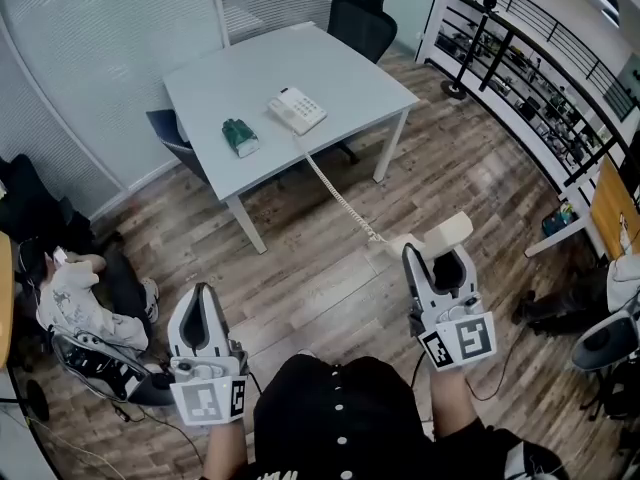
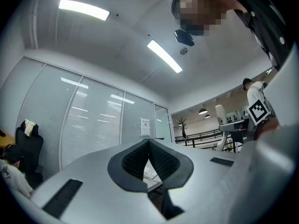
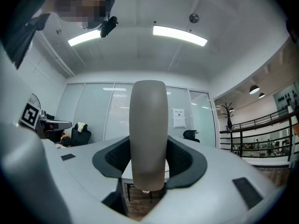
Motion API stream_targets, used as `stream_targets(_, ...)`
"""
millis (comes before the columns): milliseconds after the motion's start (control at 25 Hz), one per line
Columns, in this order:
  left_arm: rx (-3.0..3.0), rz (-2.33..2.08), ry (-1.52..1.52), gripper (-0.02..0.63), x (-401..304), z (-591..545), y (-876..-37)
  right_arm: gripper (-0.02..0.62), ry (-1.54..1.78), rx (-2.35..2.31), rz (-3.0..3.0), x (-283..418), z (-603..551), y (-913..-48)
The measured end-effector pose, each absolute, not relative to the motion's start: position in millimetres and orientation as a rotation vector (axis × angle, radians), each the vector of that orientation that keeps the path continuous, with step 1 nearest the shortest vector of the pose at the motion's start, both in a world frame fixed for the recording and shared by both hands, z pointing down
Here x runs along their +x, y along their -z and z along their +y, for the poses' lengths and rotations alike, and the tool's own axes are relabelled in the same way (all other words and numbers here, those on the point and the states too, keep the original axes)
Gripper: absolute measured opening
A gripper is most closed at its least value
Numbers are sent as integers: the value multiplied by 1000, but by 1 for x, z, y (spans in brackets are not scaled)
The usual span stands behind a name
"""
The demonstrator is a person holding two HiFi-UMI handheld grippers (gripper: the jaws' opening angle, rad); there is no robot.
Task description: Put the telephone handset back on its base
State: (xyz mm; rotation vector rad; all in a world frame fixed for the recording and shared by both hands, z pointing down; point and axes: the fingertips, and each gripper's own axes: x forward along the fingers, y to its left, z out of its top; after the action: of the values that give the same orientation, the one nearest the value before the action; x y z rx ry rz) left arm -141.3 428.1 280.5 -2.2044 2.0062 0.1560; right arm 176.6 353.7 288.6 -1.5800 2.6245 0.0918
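The right gripper (image 1: 438, 264) clamps the cream plastic telephone handset (image 1: 449, 231), well apart from its white base (image 1: 297, 109) on the grey surface (image 1: 250, 68); the left gripper (image 1: 204, 306) is closed, empty.

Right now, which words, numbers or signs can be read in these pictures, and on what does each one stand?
No text can be read anywhere.
Paper notice on the glass wall: print too small to read.
Telephone base: keys too small to read.
Left gripper and right gripper: square marker patterns only, no letters.
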Motion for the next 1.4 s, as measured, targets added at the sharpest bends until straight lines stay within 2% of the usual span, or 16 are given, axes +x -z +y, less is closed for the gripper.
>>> stream_targets(400, -2246, 1999, -129, 15, -162, 423, -293, 233, -70, -1614, 2617, 160, 357, -297)
stream_targets(1400, -2230, 2008, -98, 15, -139, 354, -290, 233, -58, -1563, 2645, 173, 283, -301)
